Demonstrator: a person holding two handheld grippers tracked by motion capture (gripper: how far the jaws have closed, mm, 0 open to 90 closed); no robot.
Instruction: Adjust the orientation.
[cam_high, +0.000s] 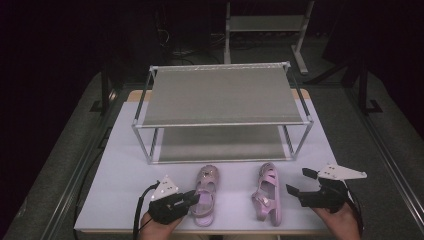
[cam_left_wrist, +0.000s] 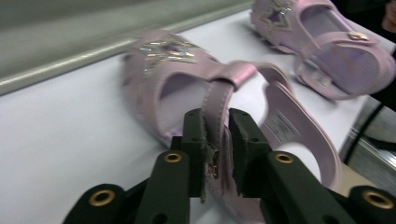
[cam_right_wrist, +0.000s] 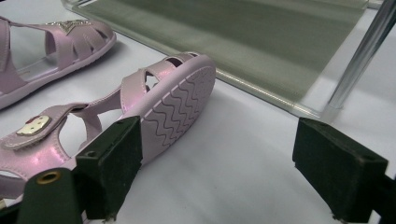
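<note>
Two pink sandals lie on the white table (cam_high: 125, 165) in front of a shoe rack. The left sandal (cam_high: 205, 192) stands upright on its sole; my left gripper (cam_high: 195, 199) is at its heel end. In the left gripper view the black jaws (cam_left_wrist: 216, 121) are shut on that sandal's ankle strap (cam_left_wrist: 217, 100). The right sandal (cam_high: 267, 192) lies tilted on its side, its wavy sole (cam_right_wrist: 173, 102) facing my right gripper (cam_high: 298, 181). That gripper (cam_right_wrist: 219, 154) stands open just right of the sandal, one pad close beside the sole, nothing between the pads.
A two-tier metal shoe rack (cam_high: 220, 95) with grey shelves stands behind the sandals; its lower shelf (cam_right_wrist: 261, 42) and a front leg (cam_right_wrist: 355, 60) are near the right sandal. The table's front edge runs just below both hands. The surroundings are dark.
</note>
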